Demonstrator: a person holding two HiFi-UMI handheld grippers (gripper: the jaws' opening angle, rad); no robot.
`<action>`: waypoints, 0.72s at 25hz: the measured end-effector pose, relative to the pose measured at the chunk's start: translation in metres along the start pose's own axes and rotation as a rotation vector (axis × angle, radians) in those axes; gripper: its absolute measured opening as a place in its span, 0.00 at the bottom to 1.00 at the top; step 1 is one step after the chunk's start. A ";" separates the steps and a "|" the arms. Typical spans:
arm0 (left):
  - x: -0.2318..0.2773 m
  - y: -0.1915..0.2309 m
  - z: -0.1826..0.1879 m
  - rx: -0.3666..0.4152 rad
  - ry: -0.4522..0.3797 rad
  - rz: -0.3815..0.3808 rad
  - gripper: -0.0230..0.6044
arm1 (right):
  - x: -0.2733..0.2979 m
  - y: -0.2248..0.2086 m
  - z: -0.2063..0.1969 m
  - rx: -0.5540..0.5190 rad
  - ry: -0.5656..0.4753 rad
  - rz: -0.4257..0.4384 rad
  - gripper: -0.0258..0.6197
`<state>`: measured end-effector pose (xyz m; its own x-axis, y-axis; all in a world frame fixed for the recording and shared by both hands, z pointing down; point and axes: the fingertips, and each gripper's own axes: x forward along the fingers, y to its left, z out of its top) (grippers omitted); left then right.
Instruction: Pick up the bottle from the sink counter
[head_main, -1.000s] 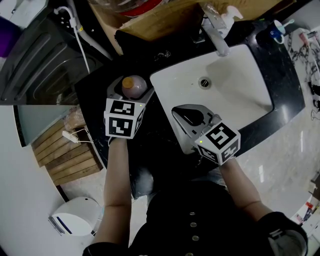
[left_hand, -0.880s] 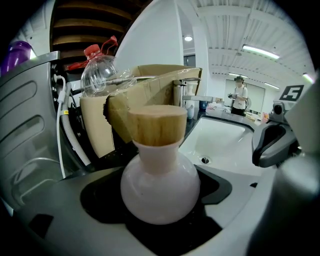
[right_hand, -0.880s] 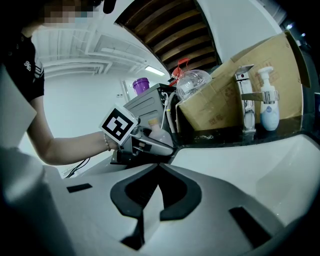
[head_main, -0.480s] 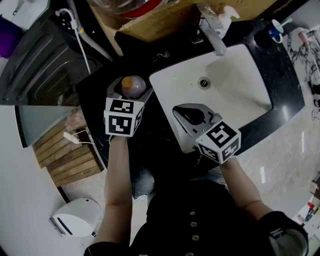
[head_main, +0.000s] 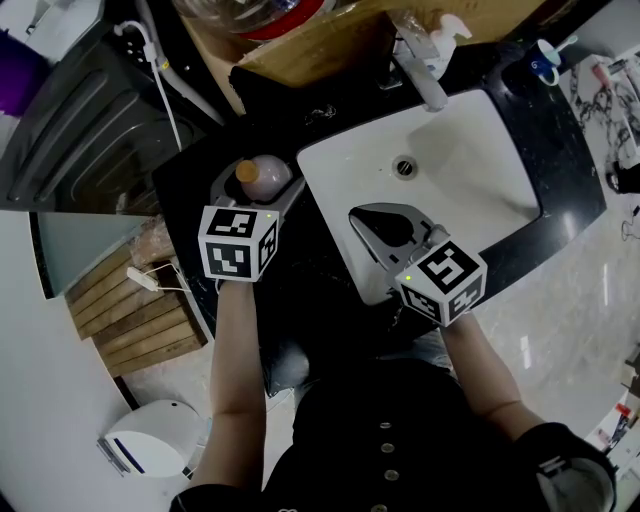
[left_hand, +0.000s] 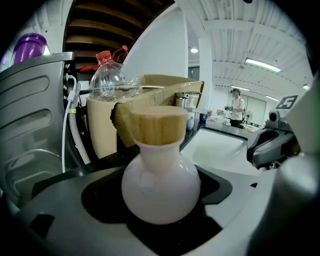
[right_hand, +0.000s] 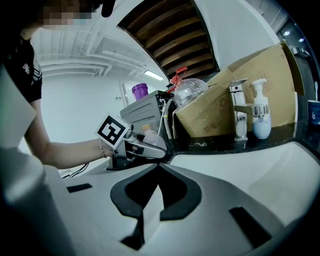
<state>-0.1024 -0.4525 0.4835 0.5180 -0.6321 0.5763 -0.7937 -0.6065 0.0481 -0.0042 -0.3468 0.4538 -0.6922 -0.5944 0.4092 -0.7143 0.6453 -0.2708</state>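
A round pale-pink bottle (head_main: 267, 178) with a wooden cap sits between the jaws of my left gripper (head_main: 262, 172), which is shut on its bulb. In the left gripper view the bottle (left_hand: 161, 187) fills the middle, cap up. It is over the black counter (head_main: 200, 185) left of the sink; whether its base touches the counter is hidden. My right gripper (head_main: 358, 222) hangs over the sink's front rim with its jaws shut together and nothing between them (right_hand: 159, 170). The right gripper view shows the bottle (right_hand: 151, 140) in the left gripper, off to the left.
The white sink basin (head_main: 470, 170) has a faucet (head_main: 420, 75) and a soap dispenser (head_main: 447, 35) behind it. A cardboard box (head_main: 320, 45) holding a clear plastic bottle (left_hand: 107, 77) stands at the back. There is a grey appliance (head_main: 70, 120) at the left and a blue cup (head_main: 545, 62) at the far right.
My left gripper has shifted a little towards me and tilted, taking the bottle with it, so the cap now leans left. The right gripper has barely moved.
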 end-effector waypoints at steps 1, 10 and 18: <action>-0.002 -0.001 0.001 -0.009 -0.008 -0.004 0.67 | 0.000 0.000 0.000 0.000 0.000 0.001 0.04; -0.030 -0.012 0.014 -0.065 -0.108 -0.007 0.67 | -0.007 0.005 -0.001 -0.014 0.000 0.000 0.04; -0.064 -0.029 0.027 -0.138 -0.183 -0.020 0.67 | -0.013 0.012 0.006 -0.031 -0.019 0.011 0.04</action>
<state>-0.1037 -0.4078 0.4228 0.5734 -0.7050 0.4174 -0.8122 -0.5562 0.1763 -0.0043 -0.3340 0.4400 -0.7020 -0.5960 0.3898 -0.7034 0.6661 -0.2482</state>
